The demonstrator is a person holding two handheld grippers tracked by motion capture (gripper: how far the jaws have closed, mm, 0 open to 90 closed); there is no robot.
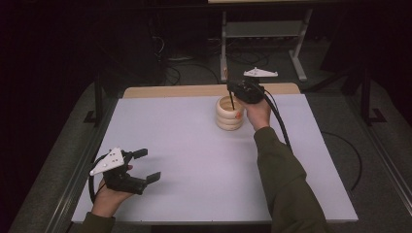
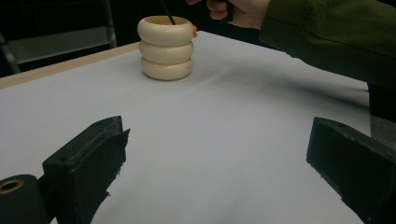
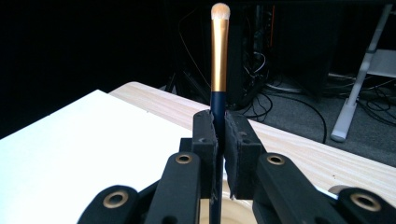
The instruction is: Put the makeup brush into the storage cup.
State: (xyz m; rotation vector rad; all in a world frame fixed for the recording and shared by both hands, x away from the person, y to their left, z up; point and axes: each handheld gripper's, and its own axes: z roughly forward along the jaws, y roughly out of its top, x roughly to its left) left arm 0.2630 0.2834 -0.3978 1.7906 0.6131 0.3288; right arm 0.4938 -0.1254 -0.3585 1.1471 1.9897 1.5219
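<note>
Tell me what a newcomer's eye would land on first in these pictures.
First, the makeup brush with its gold ferrule, standing upright and clamped in the right gripper, its dark handle reaching down into the cream ribbed holder at the far side of the white table. Next, the left gripper at the near left corner, jaws wide open and holding nothing.

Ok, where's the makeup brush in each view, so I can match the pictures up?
High view: the makeup brush is a thin dark stick slanting into the ribbed cream holder, under the right gripper, upper centre.
Left gripper view: its dark handle pokes from the holder at top centre.
Right gripper view: upright at centre, gold ferrule above the shut jaws.
Shared landmark: the holder's cream rim.
</note>
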